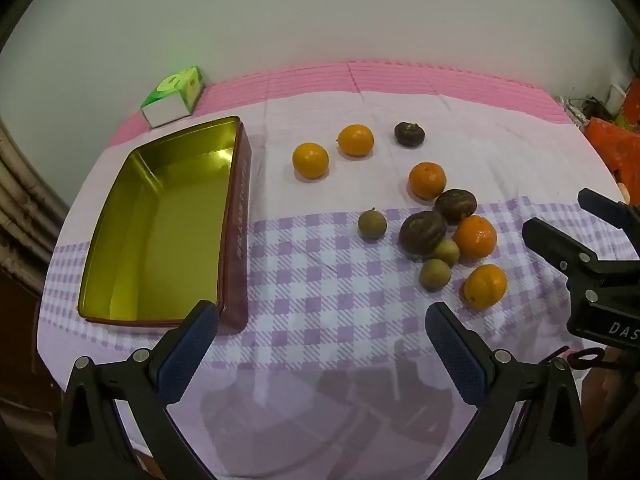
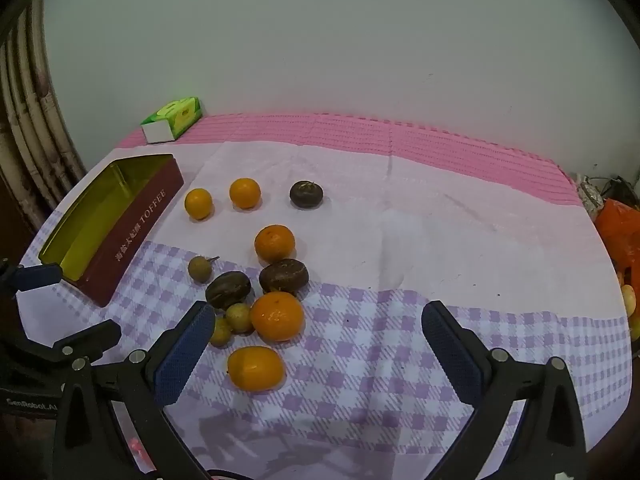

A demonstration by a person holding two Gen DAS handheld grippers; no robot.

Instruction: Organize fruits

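Observation:
An open maroon toffee tin [image 1: 240, 216] with a gold inside lies empty on the left of the cloth; it also shows in the right wrist view [image 2: 132, 232]. Several oranges, such as the nearest one [image 2: 256, 368] [image 1: 485, 286], dark brown fruits [image 1: 423, 231] [image 2: 228, 290] and small olive-green fruits [image 1: 372, 224] [image 2: 199, 268] lie scattered on the cloth. My left gripper [image 1: 322, 316] is open and empty, above the cloth between tin and fruit. My right gripper [image 2: 318, 316] is open and empty, just right of the fruit cluster.
A green tissue box [image 1: 174, 94] [image 2: 174, 118] stands at the back left by the wall. Orange bags [image 1: 616, 136] [image 2: 620, 232] lie past the table's right edge. The checked cloth [image 2: 400, 360] covers a pink mat [image 2: 360, 132].

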